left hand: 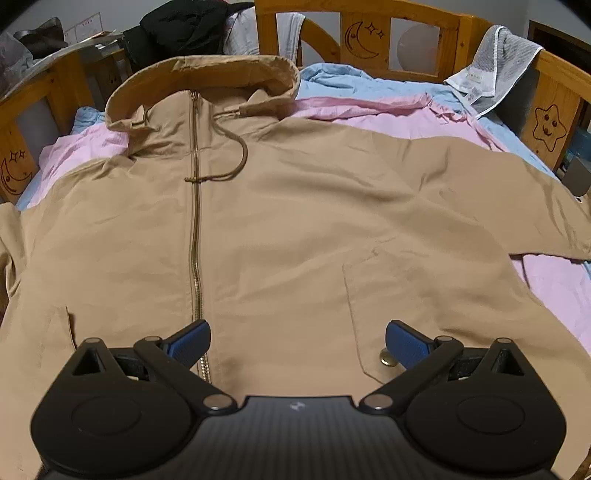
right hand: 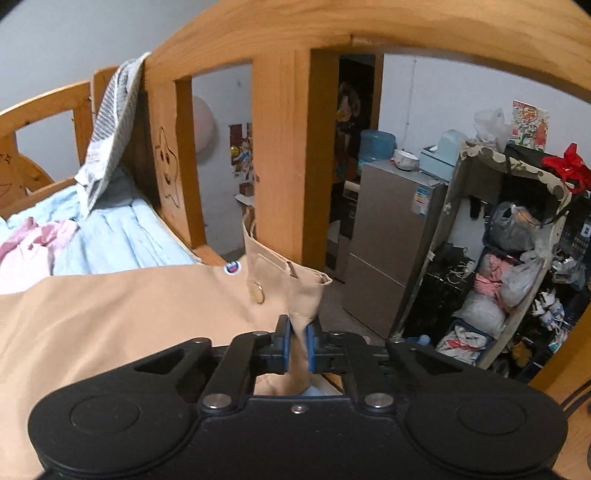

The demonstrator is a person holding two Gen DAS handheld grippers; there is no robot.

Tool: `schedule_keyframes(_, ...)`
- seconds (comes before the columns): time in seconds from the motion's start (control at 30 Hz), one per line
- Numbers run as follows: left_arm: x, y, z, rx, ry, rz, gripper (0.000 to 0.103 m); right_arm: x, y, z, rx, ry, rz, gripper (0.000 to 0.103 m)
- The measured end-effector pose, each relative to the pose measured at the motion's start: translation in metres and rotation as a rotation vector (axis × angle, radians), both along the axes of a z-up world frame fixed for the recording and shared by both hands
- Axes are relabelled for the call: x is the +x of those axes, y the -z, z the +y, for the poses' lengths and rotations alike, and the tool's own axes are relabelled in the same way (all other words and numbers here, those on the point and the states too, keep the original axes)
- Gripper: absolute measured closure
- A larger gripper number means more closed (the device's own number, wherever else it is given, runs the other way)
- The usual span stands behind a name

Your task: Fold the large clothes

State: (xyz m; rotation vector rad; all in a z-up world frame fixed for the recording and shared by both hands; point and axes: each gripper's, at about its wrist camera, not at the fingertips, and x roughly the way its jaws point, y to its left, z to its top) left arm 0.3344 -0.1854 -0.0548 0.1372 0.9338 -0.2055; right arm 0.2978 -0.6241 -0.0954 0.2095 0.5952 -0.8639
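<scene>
One tan jacket (left hand: 295,221) lies front-up across the bed, zipped, one drawstring (left hand: 236,155) looped beside the zipper, one pocket snap (left hand: 386,357) showing. My left gripper (left hand: 297,341) hovers over the hem, jaws spread wide, holding nothing. My right gripper (right hand: 297,349) is clamped on one sleeve cuff (right hand: 295,291), lifted by the wooden rail (right hand: 280,158).

Both views are dim and warm-toned, lit by soft indoor light from above with no hard shadows. Fisheye distortion bends the bed rail (right hand: 369,26) into an arc and leaves dark vignette corners. The jacket (left hand: 295,221) shows only faint shading in its creases, and its weave looks soft and slightly noisy. The zip (left hand: 195,221) catches small glints. The shelves (right hand: 517,277) at the right edge are murky, smeared and hard to read.
</scene>
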Motion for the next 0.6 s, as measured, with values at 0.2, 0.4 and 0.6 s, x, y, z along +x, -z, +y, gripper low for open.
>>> schedule_keyframes(0.2, 0.003, -0.016, 0.002, -0.044, 0.011, -0.011, 0.002, -0.011, -0.019, 0.014, -0.002, -0.019, -0.053, 0.097)
schedule_keyframes(0.4, 0.007, -0.038, 0.003, -0.102, 0.027, -0.045, 0.003, -0.024, -0.051, 0.042, -0.031, -0.097, -0.124, 0.097)
schedule_keyframes(0.6, 0.013, -0.068, 0.021, -0.210, 0.051, -0.091, 0.004, -0.028, -0.104, 0.090, -0.079, -0.277, -0.234, 0.097)
